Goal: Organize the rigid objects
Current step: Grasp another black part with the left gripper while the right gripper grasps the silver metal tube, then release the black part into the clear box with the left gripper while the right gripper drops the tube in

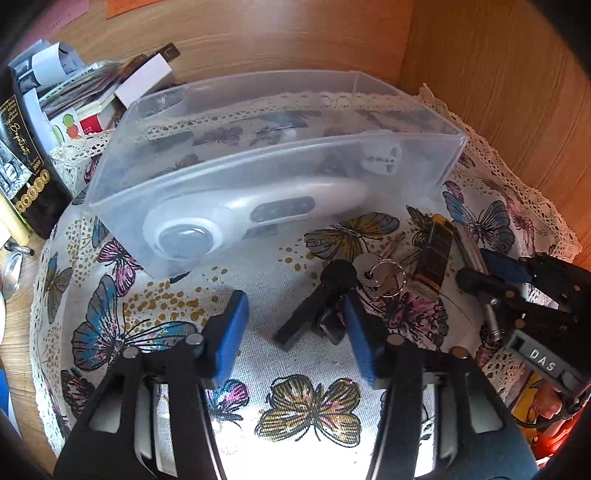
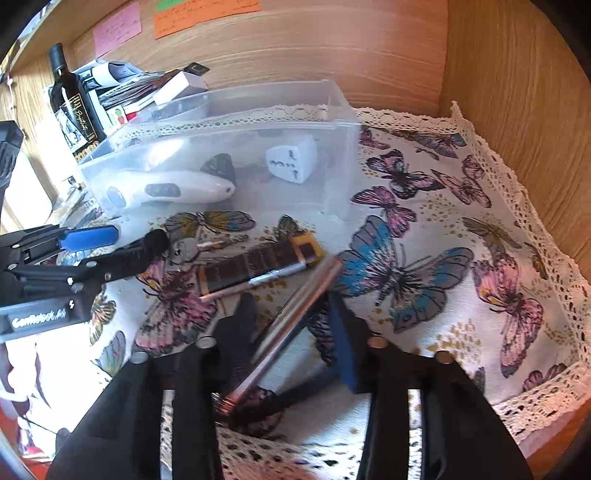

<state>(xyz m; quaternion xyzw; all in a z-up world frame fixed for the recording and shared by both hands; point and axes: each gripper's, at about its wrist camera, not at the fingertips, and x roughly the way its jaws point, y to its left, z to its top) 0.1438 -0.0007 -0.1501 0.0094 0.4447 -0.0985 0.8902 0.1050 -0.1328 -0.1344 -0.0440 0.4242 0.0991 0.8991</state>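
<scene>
A white butterfly-print lace-edged cloth [image 2: 461, 206] covers the surface inside wooden walls [image 2: 517, 92]. Left tongs [image 1: 295, 328] gape beside a black key fob [image 1: 314, 306]. Right tongs [image 2: 291, 325] stand apart around a slim silver metal tube [image 2: 291, 317]; contact is unclear.

Wooden walls [image 2: 295, 48] meet in a corner, bearing sticky notes [image 2: 207, 14], possibly handwritten.

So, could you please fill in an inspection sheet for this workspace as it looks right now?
Surface: butterfly cloth with lace edging on a wooden desk.
Job's things: clear bin holds a white handheld device and white adapter; keys, dark bar, pen lie outside.
Clutter: bottle, stacked papers.
Grippers: left gripper open; right gripper around a metal tube, closure unclear.
Cables: nothing seen.
Surroundings: wooden walls, sticky notes.
</scene>
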